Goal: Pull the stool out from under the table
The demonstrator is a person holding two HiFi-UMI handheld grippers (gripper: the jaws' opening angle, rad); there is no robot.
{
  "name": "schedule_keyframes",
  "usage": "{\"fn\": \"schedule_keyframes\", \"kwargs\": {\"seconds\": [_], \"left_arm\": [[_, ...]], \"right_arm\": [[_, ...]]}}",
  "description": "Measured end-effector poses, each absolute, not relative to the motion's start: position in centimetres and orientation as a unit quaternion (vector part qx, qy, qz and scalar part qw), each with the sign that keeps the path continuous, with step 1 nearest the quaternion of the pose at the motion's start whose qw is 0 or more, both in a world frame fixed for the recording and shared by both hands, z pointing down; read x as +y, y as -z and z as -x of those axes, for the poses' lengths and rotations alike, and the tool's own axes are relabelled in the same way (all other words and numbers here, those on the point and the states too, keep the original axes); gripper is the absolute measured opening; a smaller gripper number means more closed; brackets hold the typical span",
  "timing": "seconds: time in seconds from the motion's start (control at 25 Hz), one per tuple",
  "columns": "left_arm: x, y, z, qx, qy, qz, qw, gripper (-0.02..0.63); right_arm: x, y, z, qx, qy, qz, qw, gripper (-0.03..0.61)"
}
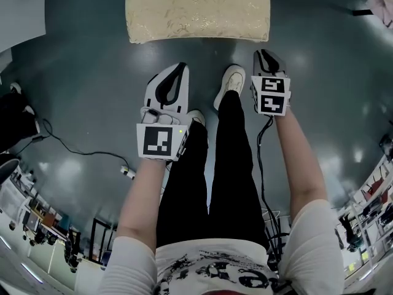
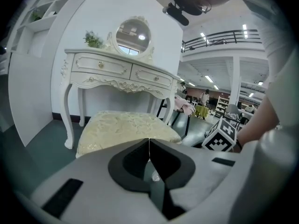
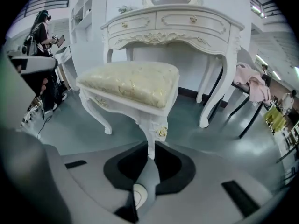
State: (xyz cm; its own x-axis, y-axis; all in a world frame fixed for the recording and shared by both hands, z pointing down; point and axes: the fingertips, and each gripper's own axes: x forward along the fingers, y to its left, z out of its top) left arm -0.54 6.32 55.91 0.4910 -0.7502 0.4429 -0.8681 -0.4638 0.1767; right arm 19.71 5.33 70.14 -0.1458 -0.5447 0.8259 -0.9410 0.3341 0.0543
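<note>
1. The person is standing on the grey-green floor (image 1: 92, 103), facing the stool (image 1: 196, 11) and holding a gripper in each hand, both arms reaching down and forward.
2. The stool is sitting out in front of the white dressing table (image 3: 187, 22), just ahead of the person's feet. Its cream cushion (image 3: 131, 83) is facing up and its carved white legs are resting on the floor.
3. The right gripper (image 3: 150, 146) is pinching the stool's near corner leg (image 3: 151, 134) just below the small rose carving. The thin leg is sitting between the two jaw tips and holding them slightly apart.
4. From above, that gripper's tip is sitting right at the stool's near right corner.
5. The left gripper (image 2: 148, 143) is hanging short of the stool's near edge. Its jaws are pressing together tip to tip, with only a hairline seam between them and nothing in it.
6. The left gripper is pointing over the cushion toward the table, where an oval mirror (image 2: 133, 34) and a small green plant (image 2: 93, 38) are standing on top.
7. The person's legs in black trousers (image 1: 227, 165) are showing between the two grippers, one white shoe (image 1: 230, 82) stepping forward toward the stool.
8. A dark cable (image 1: 73, 146) is trailing across the floor to the person's left.
9. Something pink (image 3: 254, 85) is lying on dark-legged furniture to the right of the table.
</note>
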Motion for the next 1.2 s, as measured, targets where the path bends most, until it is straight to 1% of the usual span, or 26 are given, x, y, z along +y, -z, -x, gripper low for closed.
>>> {"fn": "schedule_keyframes", "kwargs": {"seconds": [0.12, 0.24, 0.4, 0.6, 0.76, 0.96, 1.2], "left_arm": [[5.8, -52.9, 0.6, -0.481, -0.146, -0.845, 0.183, 0.021], [5.5, -49.5, 1.0, -0.48, -0.144, -0.847, 0.178, 0.021], [4.4, -42.7, 1.4, -0.477, -0.119, -0.856, 0.162, 0.021], [2.8, -32.4, 1.9, -0.476, -0.095, -0.866, 0.123, 0.021], [2.3, -24.0, 2.1, -0.471, -0.071, -0.875, 0.089, 0.021], [1.7, -15.0, 2.1, -0.47, -0.031, -0.881, 0.043, 0.02], [3.3, -6.1, 2.6, -0.455, -0.024, -0.89, 0.034, 0.021]], "right_arm": [[5.5, -65.8, -18.4, -0.728, -0.243, -0.531, 0.359, 0.028], [5.4, -60.2, -15.9, -0.753, -0.23, -0.526, 0.322, 0.017], [4.3, -51.2, -12.3, -0.782, -0.207, -0.522, 0.269, 0.017], [2.7, -38.6, -9.3, -0.812, -0.176, -0.518, 0.205, 0.017], [1.8, -29.5, -8.7, -0.816, -0.147, -0.534, 0.165, 0.017], [0.9, -20.1, -8.7, -0.817, -0.105, -0.552, 0.132, 0.017], [2.2, -9.7, -8.9, -0.819, -0.086, -0.558, 0.1, 0.016]]}}
